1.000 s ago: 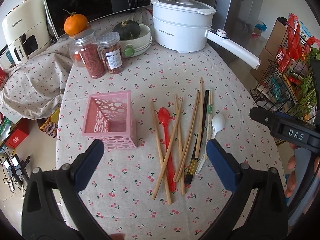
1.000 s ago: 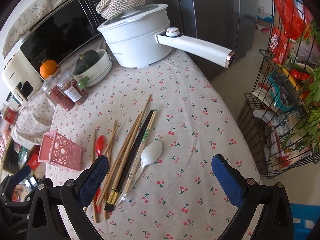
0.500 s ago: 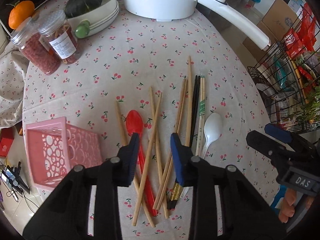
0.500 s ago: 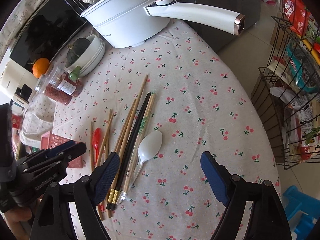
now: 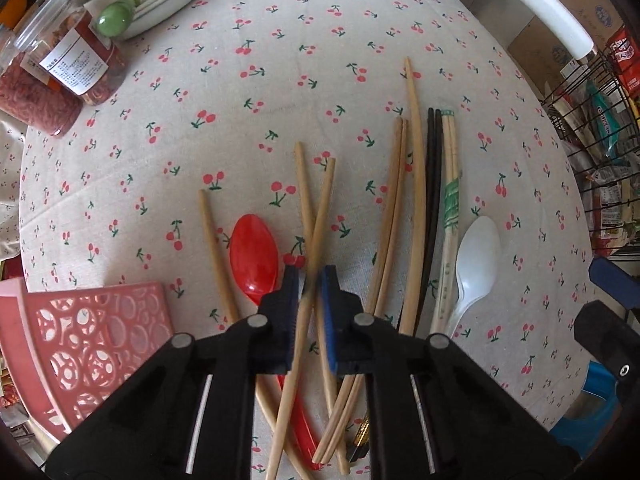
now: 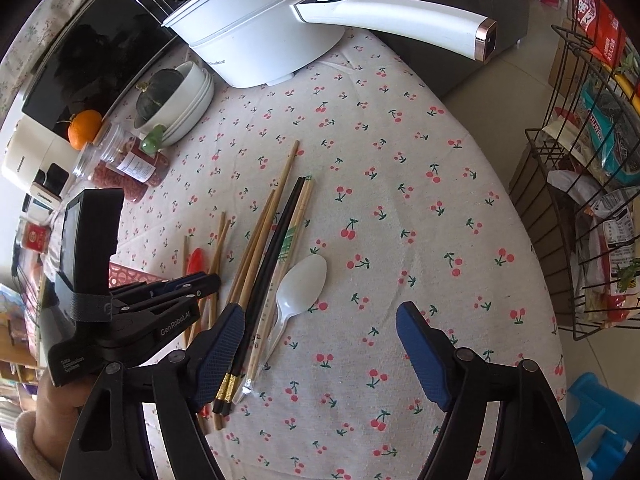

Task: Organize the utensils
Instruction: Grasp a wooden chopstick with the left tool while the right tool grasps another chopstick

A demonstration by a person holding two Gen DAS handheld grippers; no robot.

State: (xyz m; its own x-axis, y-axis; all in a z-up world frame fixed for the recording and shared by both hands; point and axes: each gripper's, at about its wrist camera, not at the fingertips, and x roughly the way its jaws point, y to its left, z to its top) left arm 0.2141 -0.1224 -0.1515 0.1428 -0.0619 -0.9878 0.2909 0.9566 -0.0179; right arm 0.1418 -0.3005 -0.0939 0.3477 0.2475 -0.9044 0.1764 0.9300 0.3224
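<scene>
Scattered on the cherry-print tablecloth (image 5: 280,80): bamboo chopsticks (image 5: 416,184) in loose, crossing lines. 1 light chopstick (image 5: 316,236) crossed another near the middle. Beside these, 1 red plastic spoon (image 5: 254,258), bowl up. Farther right, 1 black pair (image 5: 432,200) with gold ends, 1 paper-banded pair (image 5: 450,216), then 1 white plastic spoon (image 5: 478,258). At lower left, a pink perforated holder (image 5: 86,344), tipped on its side.
</scene>
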